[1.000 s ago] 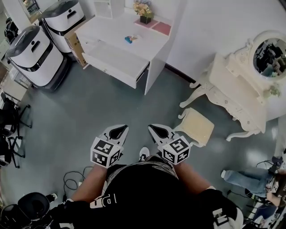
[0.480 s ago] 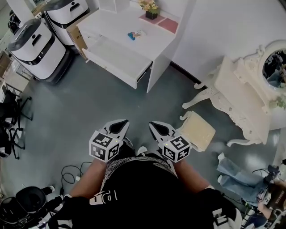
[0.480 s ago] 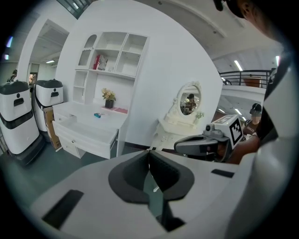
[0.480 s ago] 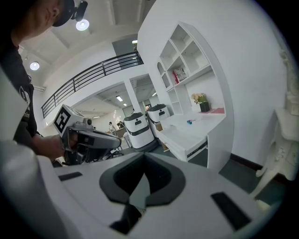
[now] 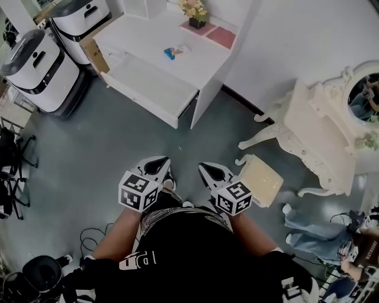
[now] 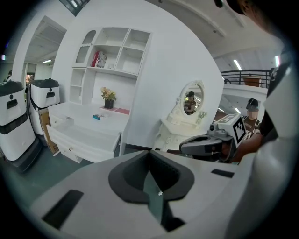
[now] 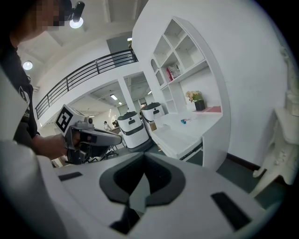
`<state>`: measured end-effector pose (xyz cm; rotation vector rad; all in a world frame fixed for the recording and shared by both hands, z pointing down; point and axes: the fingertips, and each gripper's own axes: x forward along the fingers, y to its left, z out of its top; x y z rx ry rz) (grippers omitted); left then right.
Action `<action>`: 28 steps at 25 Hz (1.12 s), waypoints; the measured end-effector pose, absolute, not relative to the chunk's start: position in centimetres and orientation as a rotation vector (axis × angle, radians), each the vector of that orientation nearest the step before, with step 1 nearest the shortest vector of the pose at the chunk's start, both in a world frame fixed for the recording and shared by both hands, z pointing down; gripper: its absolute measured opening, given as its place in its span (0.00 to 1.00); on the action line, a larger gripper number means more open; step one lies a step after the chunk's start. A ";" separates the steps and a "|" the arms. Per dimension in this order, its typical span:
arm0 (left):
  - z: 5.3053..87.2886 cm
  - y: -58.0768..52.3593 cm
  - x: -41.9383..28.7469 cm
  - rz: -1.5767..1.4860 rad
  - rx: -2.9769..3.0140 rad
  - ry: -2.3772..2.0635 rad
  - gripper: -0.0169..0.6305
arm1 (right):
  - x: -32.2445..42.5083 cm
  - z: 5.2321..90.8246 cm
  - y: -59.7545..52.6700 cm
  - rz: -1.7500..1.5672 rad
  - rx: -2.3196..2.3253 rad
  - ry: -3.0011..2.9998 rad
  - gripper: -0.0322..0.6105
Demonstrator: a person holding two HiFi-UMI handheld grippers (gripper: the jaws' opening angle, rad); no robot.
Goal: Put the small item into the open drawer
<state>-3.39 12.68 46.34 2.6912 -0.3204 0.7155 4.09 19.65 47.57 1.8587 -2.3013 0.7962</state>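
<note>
Grey-green floor fills most of the head view, with a white worktop (image 5: pixel 198 62) standing against the far wall at the left. Its open drawer (image 5: pixel 148 87) is pulled out toward the near left, and its inside is bare white. The small item (image 5: pixel 176 51) (a blue-and-white thing too small to identify) lies on the worktop just behind the drawer, near the left of the top surface. Farther back on the same top are a pot of flowers (image 5: pixel 192 10) and a pink mat (image 5: pixel 222 36) just to its right. Two rounded white-and-black machines (image 5: pixel 38 68) stand at the far left beside the worktop. At the right, an ornate cream dressing table (image 5: pixel 323 133) with an oval mirror (image 5: pixel 362 94) stands along the wall, and a cream stool (image 5: pixel 260 180) sits in front of it, nearer the person. Cables (image 5: pixel 95 237) trail on the floor at the near left. Both grippers are held side by side close to the person's body, well apart from the worktop and pointing toward it. The left gripper (image 5: pixel 155 165) has its jaws pressed together with nothing between them. The right gripper (image 5: pixel 211 172) is likewise fully closed and empty.
</note>
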 end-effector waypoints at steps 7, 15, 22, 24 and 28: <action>45.5 4.7 -0.1 0.684 2.704 -0.299 0.05 | 6.6 46.7 12.0 0.783 1.860 -2.268 0.06; 44.8 -5.3 1.2 0.679 2.726 -0.297 0.05 | 8.5 45.5 2.8 0.755 1.860 -2.225 0.06; 44.6 -12.7 2.7 0.648 2.755 -0.280 0.05 | 10.4 45.4 -4.5 0.729 1.861 -2.194 0.06; 44.8 -14.4 3.2 0.651 2.751 -0.269 0.05 | 10.8 45.5 -6.5 0.730 1.861 -2.189 0.06; 45.4 -16.7 4.0 0.685 2.747 -0.237 0.05 | 11.2 45.9 -8.8 0.755 1.863 -2.177 0.06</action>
